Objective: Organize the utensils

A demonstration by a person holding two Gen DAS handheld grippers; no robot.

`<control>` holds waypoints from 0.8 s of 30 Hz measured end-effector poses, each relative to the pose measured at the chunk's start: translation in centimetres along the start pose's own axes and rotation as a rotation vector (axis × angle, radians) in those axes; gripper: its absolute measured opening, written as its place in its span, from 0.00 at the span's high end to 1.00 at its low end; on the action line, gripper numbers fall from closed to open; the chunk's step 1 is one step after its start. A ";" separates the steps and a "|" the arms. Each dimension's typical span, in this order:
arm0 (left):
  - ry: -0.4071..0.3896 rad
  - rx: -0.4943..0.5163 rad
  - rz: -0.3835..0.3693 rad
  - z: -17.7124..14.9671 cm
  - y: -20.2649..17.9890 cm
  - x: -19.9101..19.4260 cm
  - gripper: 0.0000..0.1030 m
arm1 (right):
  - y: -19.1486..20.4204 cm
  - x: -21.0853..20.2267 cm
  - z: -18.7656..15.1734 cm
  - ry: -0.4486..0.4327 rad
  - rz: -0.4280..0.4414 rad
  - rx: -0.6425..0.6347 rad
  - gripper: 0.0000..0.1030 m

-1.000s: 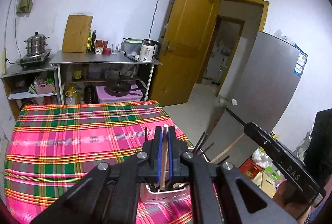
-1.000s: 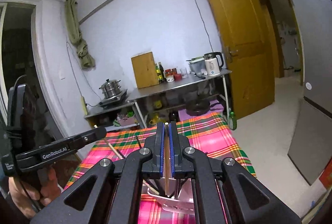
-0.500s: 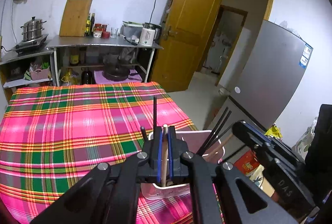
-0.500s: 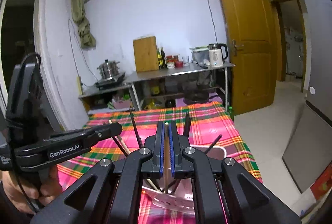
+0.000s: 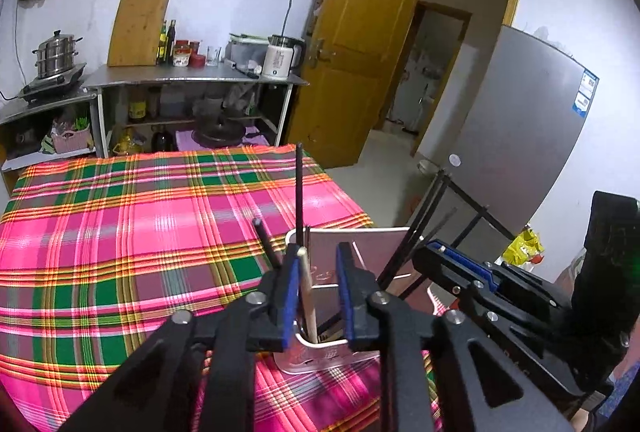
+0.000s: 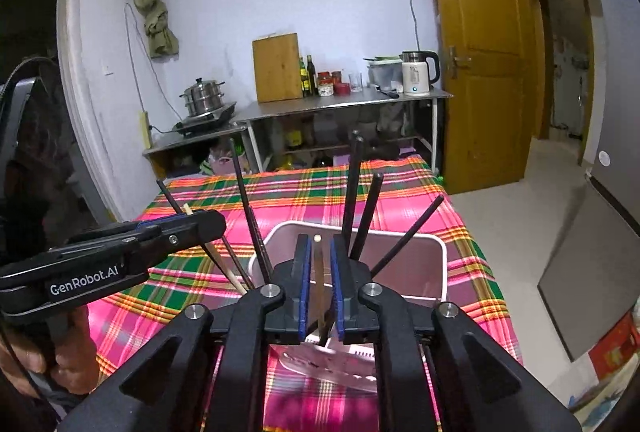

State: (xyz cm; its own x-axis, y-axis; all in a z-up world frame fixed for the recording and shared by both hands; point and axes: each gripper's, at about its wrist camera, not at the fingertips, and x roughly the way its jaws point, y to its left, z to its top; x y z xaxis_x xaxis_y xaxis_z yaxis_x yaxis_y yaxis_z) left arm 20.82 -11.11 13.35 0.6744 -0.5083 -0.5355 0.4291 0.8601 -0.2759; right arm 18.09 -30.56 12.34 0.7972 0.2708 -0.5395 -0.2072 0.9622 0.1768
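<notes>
Here, above a desk (image 5: 120, 232) draped in pink-and-green plaid cloth, both tools hang over a white utensil holder (image 6: 432, 252) bristling with black chopsticks (image 6: 354, 191).

The left tool (image 5: 318, 296) has its blue-padded jaws spread apart, released; a pale wooden chopstick (image 5: 308, 296) stands between them, its tip close against the left pad and clear of the right one, its lower end down inside the holder (image 5: 320, 356).

The right tool (image 6: 319, 288) is likewise parted, a second wooden chopstick (image 6: 319, 272) standing upright in the gap with daylight showing on either side of it and its foot in the holder.

Seen from the right wrist, the left tool (image 6: 188, 228) reaches in from the left, beside the holder's rim.

Behind the desk stand a steel shelf (image 6: 344, 103), a kettle (image 6: 418, 71), a cutting board (image 6: 276, 67) and an open yellow door (image 6: 480, 51).
</notes>
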 end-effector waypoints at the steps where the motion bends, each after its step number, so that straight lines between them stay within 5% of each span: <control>1: -0.008 0.004 0.001 0.1 -0.1 -0.3 0.75 | 0.1 -0.2 0.1 -0.007 -0.001 -0.003 0.90; 12: -0.100 0.028 0.019 0.6 -0.9 -4.6 0.60 | 0.1 -4.5 0.4 -0.085 0.001 0.017 0.81; 24: -0.118 0.035 0.060 -4.9 -0.9 -6.2 0.53 | 0.0 -6.2 -3.3 -0.049 -0.031 0.040 0.80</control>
State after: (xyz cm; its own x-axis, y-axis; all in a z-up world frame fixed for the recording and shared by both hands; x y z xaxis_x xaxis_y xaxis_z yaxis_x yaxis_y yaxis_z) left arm 13.30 -8.52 13.03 0.7649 -0.4590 -0.4520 0.4048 0.8883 -0.2170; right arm 11.29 -32.09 12.95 0.8298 0.2381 -0.5047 -0.1596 0.9679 0.1941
